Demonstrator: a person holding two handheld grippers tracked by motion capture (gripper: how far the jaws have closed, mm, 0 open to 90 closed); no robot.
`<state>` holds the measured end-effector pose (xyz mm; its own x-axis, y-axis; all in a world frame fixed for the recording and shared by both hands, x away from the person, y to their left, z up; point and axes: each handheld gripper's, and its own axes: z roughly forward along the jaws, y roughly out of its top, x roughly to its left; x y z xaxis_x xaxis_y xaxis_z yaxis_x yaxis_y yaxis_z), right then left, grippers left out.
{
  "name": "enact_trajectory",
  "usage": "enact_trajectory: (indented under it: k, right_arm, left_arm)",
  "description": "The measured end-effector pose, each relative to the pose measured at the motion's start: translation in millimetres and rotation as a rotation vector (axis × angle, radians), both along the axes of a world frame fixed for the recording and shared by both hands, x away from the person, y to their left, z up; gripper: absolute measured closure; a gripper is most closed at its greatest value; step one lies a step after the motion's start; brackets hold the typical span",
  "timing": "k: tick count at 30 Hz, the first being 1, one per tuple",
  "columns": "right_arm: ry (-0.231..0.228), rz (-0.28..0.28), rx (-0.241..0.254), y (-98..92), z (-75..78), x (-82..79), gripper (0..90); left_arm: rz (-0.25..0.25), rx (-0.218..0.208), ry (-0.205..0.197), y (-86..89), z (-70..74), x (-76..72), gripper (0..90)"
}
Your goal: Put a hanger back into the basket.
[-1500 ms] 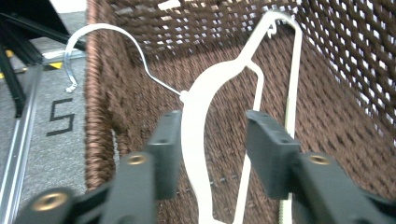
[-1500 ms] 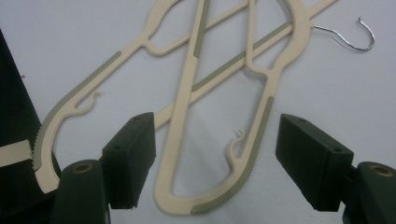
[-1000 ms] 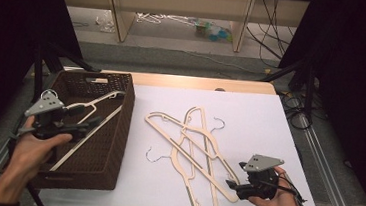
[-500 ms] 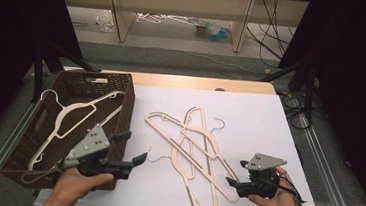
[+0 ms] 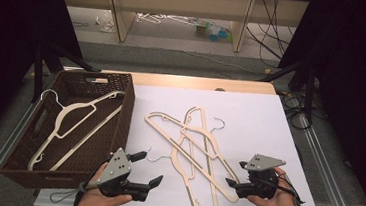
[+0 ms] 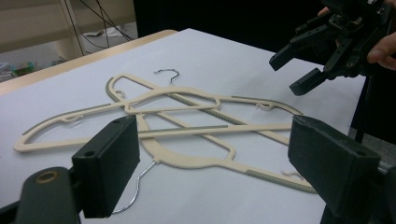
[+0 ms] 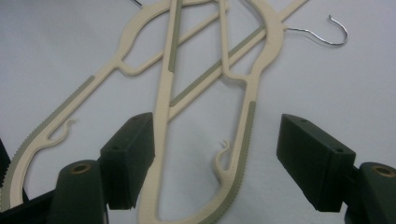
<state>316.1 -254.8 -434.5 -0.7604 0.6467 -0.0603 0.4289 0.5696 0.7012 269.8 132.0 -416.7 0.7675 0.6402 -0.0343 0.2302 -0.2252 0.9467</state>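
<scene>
Left hand-held gripper [image 5: 151, 172], jaws just opened w/ nothing between, aims at 3 o'clock toward hanger pile [image 5: 194, 149]; right hand-held gripper [image 5: 237, 175] unclenched, straddling pile's end for pickup.

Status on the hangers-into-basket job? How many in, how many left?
Done: one hanger lies in the wicker basket. In hand: nothing. The left gripper, whose jaws have just been opening, is empty and faces the pile; the right gripper hovers open at the pile's near end. Left: what look like three overlapping hangers on the white table.
</scene>
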Motion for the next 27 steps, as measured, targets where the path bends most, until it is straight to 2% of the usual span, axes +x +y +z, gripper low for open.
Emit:
enact_trajectory:
  k: [3, 5, 12, 13, 14, 15, 16, 19, 22, 23, 26, 27]
  right_arm:
    - [0.0, 0.003, 0.001, 2.7, -0.6, -0.5, 28.9]
    - [-0.003, 0.007, -0.004, 3.2, -1.0, -0.5, 28.8]
    - [0.005, 0.009, -0.01, 2.7, -3.3, 0.9, 28.6]
    - [-0.011, -0.001, -0.002, 3.8, -5.7, 1.2, 28.6]
    - [0.012, 0.008, -0.012, 3.4, -5.2, 2.1, 28.6]
    - [0.012, 0.008, -0.012, 3.4, -5.2, 2.1, 28.6]
    - [0.018, 0.002, -0.023, 4.2, -7.0, 5.0, 28.7]
    - [0.011, -0.011, -0.023, 6.3, -7.9, 11.1, 28.9]
    - [0.019, -0.029, -0.022, 10.6, -10.0, 21.5, 29.2]
    - [0.021, -0.033, -0.03, 11.5, -11.0, 24.3, 29.7]
    - [0.019, -0.054, -0.036, 14.7, -17.1, 32.4, 31.4]
    - [0.047, -0.065, -0.054, 15.9, -18.6, 38.4, 34.8]
  left_arm:
    - [-0.003, 0.026, -0.011, -0.5, -5.1, -1.6, 16.4]
    - [-0.008, 0.023, 0.002, -1.7, -8.3, -1.3, 16.4]
    - [0.0, 0.046, 0.008, -1.2, -13.9, -1.2, 16.4]
    - [0.003, 0.044, 0.011, -1.3, -14.4, -1.4, 16.4]
    - [0.003, 0.037, 0.012, -1.7, -15.0, -1.6, 16.4]
    - [0.003, 0.037, 0.012, -1.7, -15.0, -1.6, 16.4]
    - [0.002, 0.026, 0.011, -2.3, -16.8, -2.0, 16.5]
    - [0.005, 0.04, 0.012, -1.2, -17.3, -3.0, 16.4]
    - [-0.002, 0.015, 0.022, -2.4, -17.4, -1.9, 16.5]
    - [-0.002, 0.03, 0.013, -2.4, -16.9, -1.6, 16.4]
    - [-0.013, 0.035, 0.013, -3.6, -17.8, -2.3, 16.4]
    - [-0.025, 0.025, 0.015, -5.5, -18.9, -3.0, 16.4]
